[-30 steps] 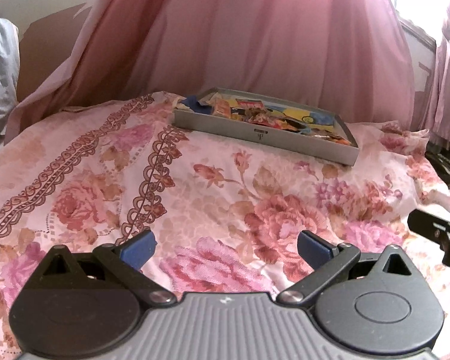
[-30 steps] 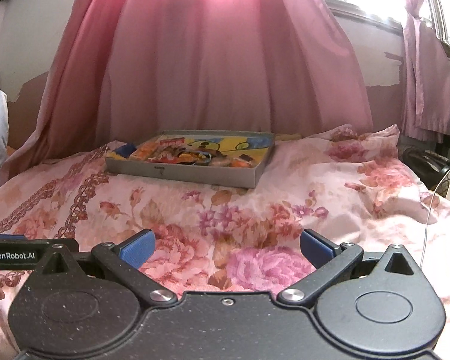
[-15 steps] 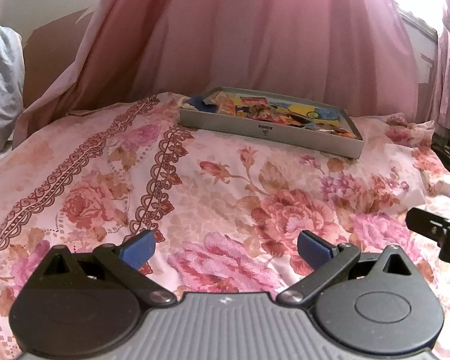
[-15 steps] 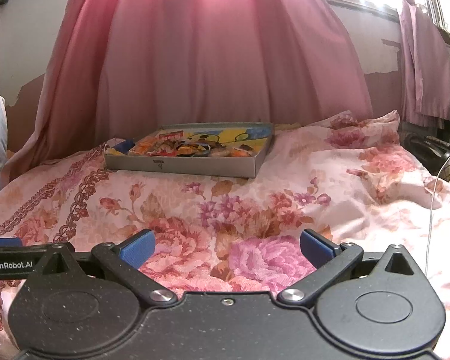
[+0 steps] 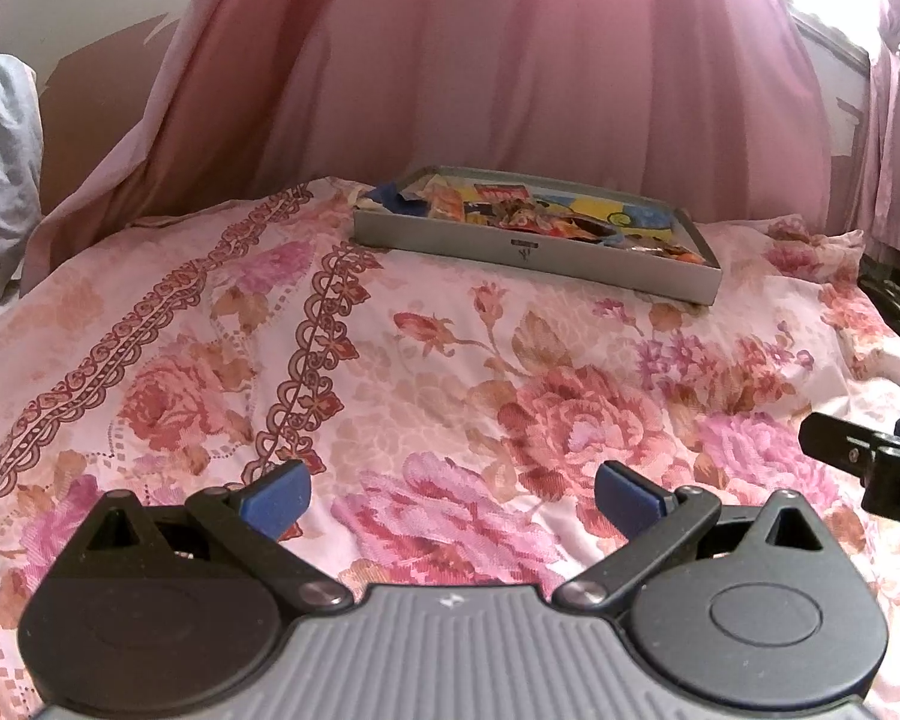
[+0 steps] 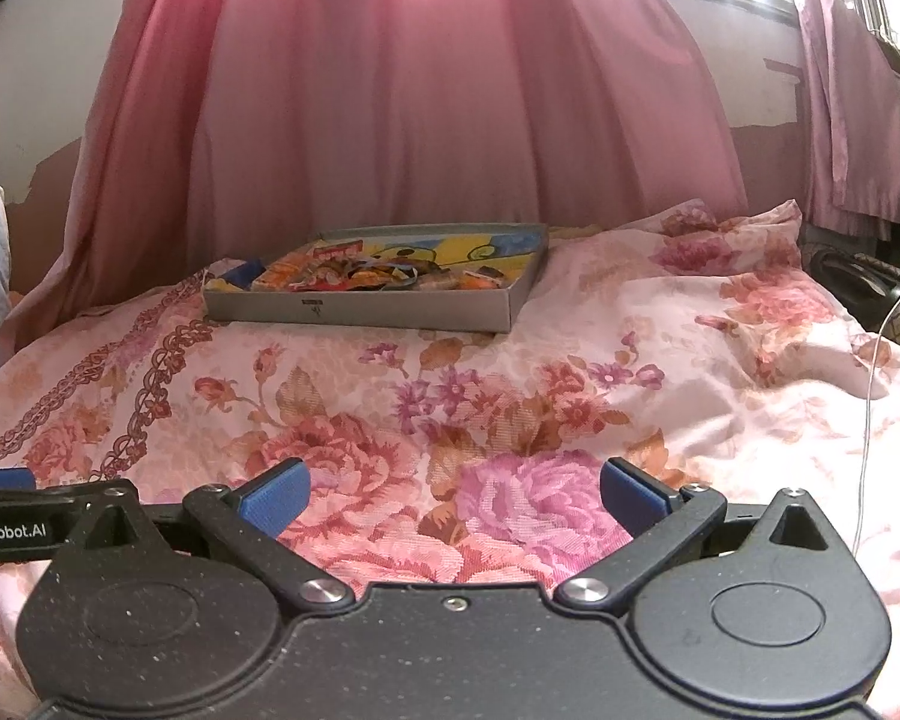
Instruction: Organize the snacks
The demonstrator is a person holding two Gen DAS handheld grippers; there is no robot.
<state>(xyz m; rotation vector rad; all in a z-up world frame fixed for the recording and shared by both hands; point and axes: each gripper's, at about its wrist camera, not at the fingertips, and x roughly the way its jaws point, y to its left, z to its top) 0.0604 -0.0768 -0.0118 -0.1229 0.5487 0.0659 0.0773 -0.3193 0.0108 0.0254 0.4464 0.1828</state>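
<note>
A shallow grey box (image 5: 528,252) holding several colourful snack packets (image 5: 528,213) sits at the far side of the floral bedspread; it also shows in the right wrist view (image 6: 354,309), with the packets (image 6: 378,270) inside. My left gripper (image 5: 453,495) is open and empty, low over the bedspread, well short of the box. My right gripper (image 6: 453,492) is open and empty too, also well short of the box. Part of the right gripper (image 5: 870,462) shows at the right edge of the left wrist view.
The floral bedspread (image 5: 450,372) covers the bed between grippers and box. Pink curtains (image 6: 438,108) hang behind the box. A white cable (image 6: 870,372) and dark objects (image 6: 852,282) lie off the bed's right side. Grey cloth (image 5: 0,168) is at far left.
Both grippers have drawn back slightly and tilted, so the box appears a little higher and farther in both views. The jaws stayed open.
</note>
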